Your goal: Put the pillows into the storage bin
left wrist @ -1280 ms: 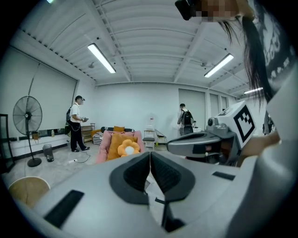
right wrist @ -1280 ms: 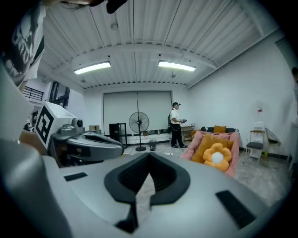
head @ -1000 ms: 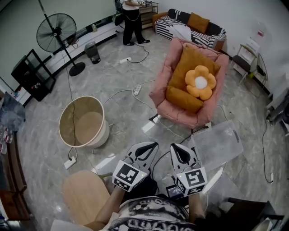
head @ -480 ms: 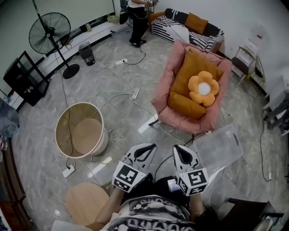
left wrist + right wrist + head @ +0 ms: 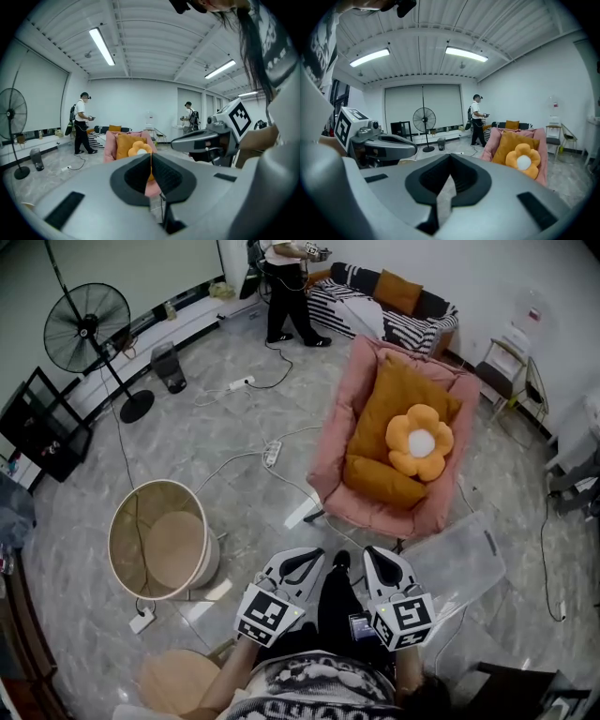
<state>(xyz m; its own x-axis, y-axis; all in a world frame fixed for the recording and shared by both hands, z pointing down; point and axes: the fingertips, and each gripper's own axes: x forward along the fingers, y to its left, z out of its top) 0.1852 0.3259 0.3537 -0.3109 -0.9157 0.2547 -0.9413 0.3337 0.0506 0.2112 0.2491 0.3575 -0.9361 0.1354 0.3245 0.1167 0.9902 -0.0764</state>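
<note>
Moved closer to chair (image 5: 330, 442) vs 1 s ago, both grippers fwd. Approach step; nothing picked yet. Left gripper (image 5: 300, 565) & right gripper (image 5: 382, 568) shut, empty, short of chair front. Pillows (image 5: 394, 395) on chair seat. Next: open jaws, reach flower pillow (image 5: 419, 440).
</note>
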